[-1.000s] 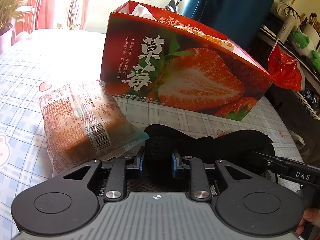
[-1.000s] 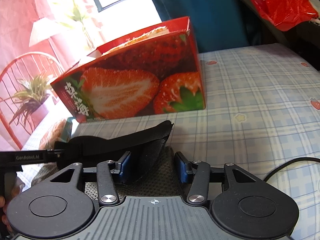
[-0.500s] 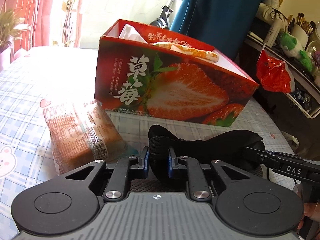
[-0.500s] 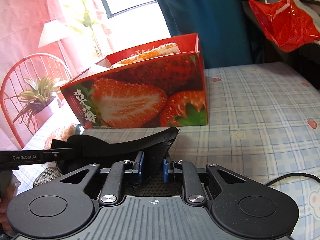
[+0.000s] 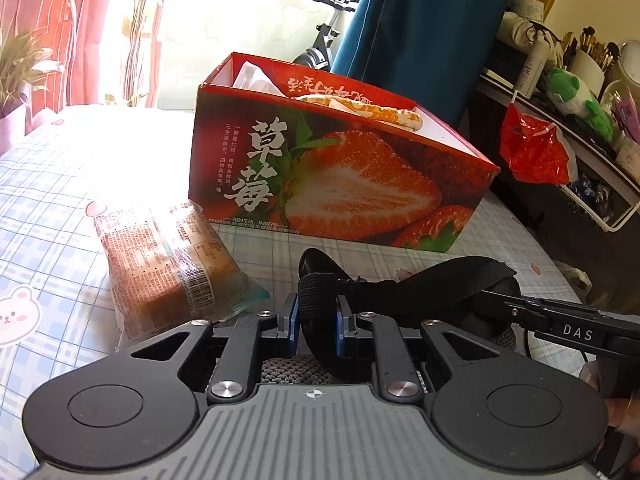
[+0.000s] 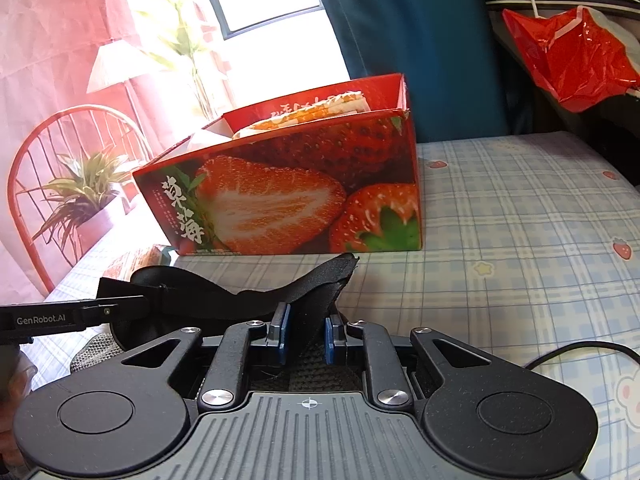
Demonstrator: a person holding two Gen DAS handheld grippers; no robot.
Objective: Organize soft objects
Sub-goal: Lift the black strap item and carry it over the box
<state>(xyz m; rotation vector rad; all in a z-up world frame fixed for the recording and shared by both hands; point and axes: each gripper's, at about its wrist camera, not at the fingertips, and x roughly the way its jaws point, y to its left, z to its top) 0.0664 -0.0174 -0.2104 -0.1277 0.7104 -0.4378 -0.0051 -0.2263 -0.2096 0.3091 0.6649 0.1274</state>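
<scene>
While both jaws had just closed, I held black eye mask (image 5: pixel 404 292) between left gripper (image 5: pixel 318 314) and right gripper (image 6: pixel 306 334), above bedsheet (image 6: pixel 520 216) before strawberry box (image 5: pixel 340 168). Step: lifting. Next, probably carry over box rim, release.

- The strawberry box (image 5: pixel 340 168) stands as a tall wall across the bedsheet (image 6: pixel 520 216).
- Left of the box, a wrapped bread packet (image 5: pixel 168 268) blocks the way.
- Right of the box, bare sheet lies open.
- Beyond the box's right end, a red plastic bag (image 5: pixel 532 152) hangs.
</scene>
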